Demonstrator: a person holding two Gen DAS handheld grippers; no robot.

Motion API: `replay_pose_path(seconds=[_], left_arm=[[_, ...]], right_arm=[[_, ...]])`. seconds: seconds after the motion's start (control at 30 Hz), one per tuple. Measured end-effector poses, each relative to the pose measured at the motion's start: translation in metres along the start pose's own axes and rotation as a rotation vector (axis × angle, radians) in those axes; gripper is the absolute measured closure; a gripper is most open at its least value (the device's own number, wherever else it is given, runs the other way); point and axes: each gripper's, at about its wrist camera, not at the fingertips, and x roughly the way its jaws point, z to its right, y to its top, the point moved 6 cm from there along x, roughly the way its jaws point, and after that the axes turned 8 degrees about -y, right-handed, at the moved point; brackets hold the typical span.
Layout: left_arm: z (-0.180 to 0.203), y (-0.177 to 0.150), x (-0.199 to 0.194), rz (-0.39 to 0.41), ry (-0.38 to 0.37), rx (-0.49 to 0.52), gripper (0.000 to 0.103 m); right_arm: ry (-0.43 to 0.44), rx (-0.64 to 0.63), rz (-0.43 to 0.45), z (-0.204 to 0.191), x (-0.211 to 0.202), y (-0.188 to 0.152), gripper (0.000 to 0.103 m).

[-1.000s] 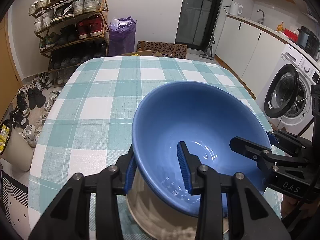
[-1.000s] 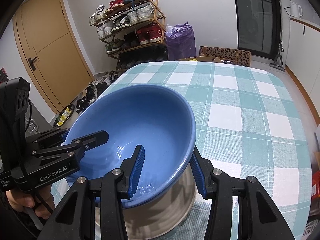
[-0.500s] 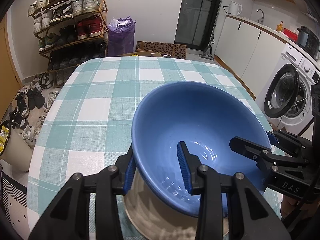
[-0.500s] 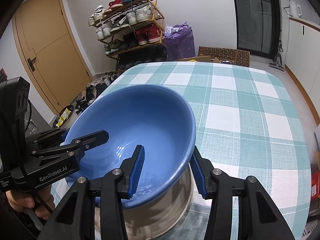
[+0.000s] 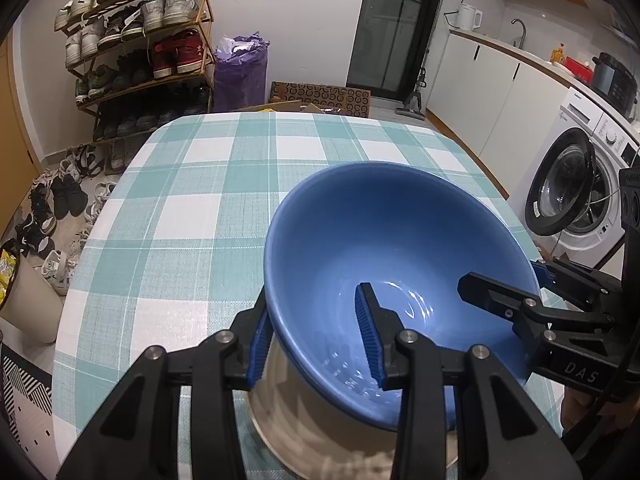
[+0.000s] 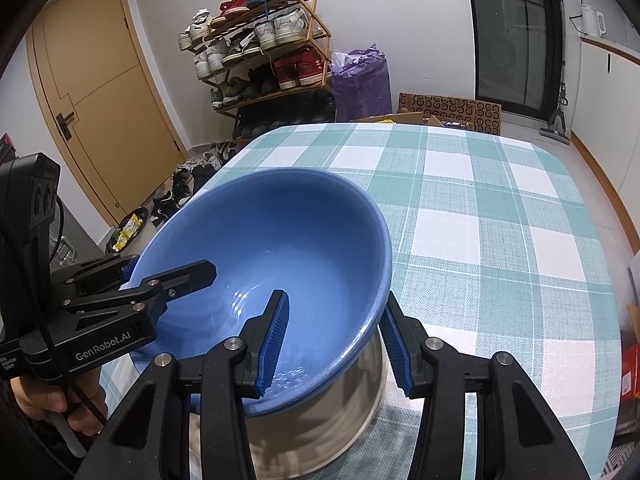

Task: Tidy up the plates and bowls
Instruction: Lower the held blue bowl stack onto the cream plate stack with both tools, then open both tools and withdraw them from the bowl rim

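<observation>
Right now the big glossy blue ceramic bowl (image 5: 384,248) sits nested in a pale, metallic-looking bowl (image 6: 340,412) at the near edge of the teal-and-white checked tablecloth table (image 5: 180,200); only the lower bowl's blurred outer wall shows, so whether the blue one is fully seated or just above it I can't tell. Left gripper (image 5: 316,336) straddles the blue bowl's rim on the left side, one blue ribbed pad inside, one outside, set narrow, but a gap shows on the inner pad, so firm clamp vs. loose bracket: can't tell. Right gripper (image 6: 336,340) does the same on the opposite rim, again inner pad looks off the wall, grip not confirmable. Each gripper also shows in the other's camera, reaching in over the rim. Step, as I read it: stacking bowls, two-handed placement of blue into the lower one, near its end. Next move likely calls for checking the bowl sits level, then spreading both sets of fingers evenly and backing out up and away from the rim without dragging it. Risk: uneven release tips the bowl. Rest of the table is bare cloth; shoe rack (image 6: 260,48), purple bag (image 5: 240,68), washing machine (image 5: 576,196) well beyond it.
</observation>
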Motion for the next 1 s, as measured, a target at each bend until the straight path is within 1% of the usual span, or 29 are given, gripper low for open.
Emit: replay_pose_path(seconds=[0.07,0.17,0.23,0.27,0.3,0.33,0.37,0.43,0.53,0.6,0.67,0.73,0.8,0.87,0.93,0.97,1.0], left_arm=[[0.001,-0.001,-0.001,0.003,-0.003,0.005,0.062],[0.002,-0.001,-0.005,0.011,-0.012,0.012,0.055],[0.003,-0.001,-0.008,0.021,-0.010,0.021,0.053],[0.003,-0.001,-0.011,0.027,-0.010,0.027,0.051],[0.003,-0.002,-0.013,0.032,-0.012,0.028,0.046],[0.004,-0.002,-0.016,0.039,-0.016,0.028,0.044],[0.004,-0.002,-0.019,0.044,-0.016,0.032,0.044],[0.005,-0.003,-0.023,0.053,-0.012,0.045,0.043],[0.002,-0.005,-0.030,0.059,-0.011,0.045,0.039],[0.000,-0.006,-0.034,0.066,-0.016,0.036,0.031],[-0.002,-0.008,-0.038,0.078,-0.012,0.030,0.026],[-0.004,-0.011,-0.040,0.080,-0.010,0.032,0.023],[-0.005,-0.014,-0.043,0.081,-0.002,0.034,0.012],[-0.006,-0.017,-0.047,0.095,-0.001,0.036,0.011],[-0.006,-0.020,-0.051,0.103,0.001,0.040,0.006],[-0.006,-0.021,-0.054,0.113,0.003,0.042,0.001],[-0.006,-0.023,-0.057,0.124,0.005,0.048,0.000]], right_arm=[[-0.001,-0.005,0.000,0.000,-0.001,0.000,0.054],[0.002,-0.012,0.000,0.001,-0.001,-0.001,0.054],[-0.001,-0.022,0.006,0.001,-0.004,-0.001,0.054],[-0.006,-0.027,0.009,0.001,-0.005,-0.002,0.054],[-0.010,-0.031,0.013,0.001,-0.006,-0.002,0.053],[-0.010,-0.033,0.016,0.001,-0.007,-0.002,0.051],[-0.008,-0.034,0.016,0.002,-0.008,-0.002,0.049],[-0.002,-0.034,0.020,0.003,-0.010,-0.003,0.037],[0.002,-0.041,0.030,0.004,-0.014,-0.005,0.035],[0.013,-0.037,0.041,0.005,-0.018,-0.007,0.024],[0.021,-0.032,0.050,0.006,-0.021,-0.010,0.018],[0.030,-0.031,0.061,0.007,-0.024,-0.013,0.016],[0.035,-0.025,0.077,0.009,-0.028,-0.015,0.010],[0.045,-0.016,0.093,0.010,-0.032,-0.017,0.008],[0.055,-0.008,0.110,0.011,-0.036,-0.020,0.001],[0.058,-0.010,0.117,0.011,-0.038,-0.022,0.001],[0.060,-0.016,0.127,0.010,-0.041,-0.024,0.001]])
